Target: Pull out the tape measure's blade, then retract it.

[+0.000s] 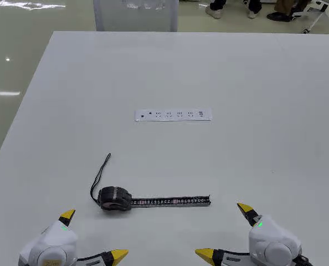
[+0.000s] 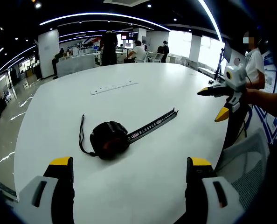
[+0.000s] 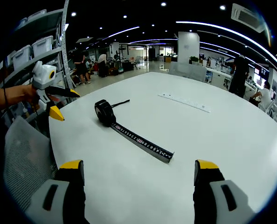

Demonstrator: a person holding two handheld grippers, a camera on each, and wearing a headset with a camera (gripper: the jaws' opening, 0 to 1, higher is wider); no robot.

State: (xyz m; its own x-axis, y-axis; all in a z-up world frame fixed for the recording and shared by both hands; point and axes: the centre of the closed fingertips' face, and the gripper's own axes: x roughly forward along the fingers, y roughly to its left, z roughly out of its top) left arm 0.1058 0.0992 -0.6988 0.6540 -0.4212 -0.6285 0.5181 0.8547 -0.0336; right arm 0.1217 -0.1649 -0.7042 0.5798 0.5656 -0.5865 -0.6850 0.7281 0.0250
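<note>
Our left gripper [image 1: 93,234] and right gripper [image 1: 224,231] gaped wide and empty at the frame's lower corners; between them lay the tape measure [image 1: 114,198], blade [image 1: 173,201] extended.

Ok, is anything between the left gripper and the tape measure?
Nothing visible. Bare table is all that lies between the open left gripper and the tape measure. Its blade runs off sideways, toward the right gripper.
</note>
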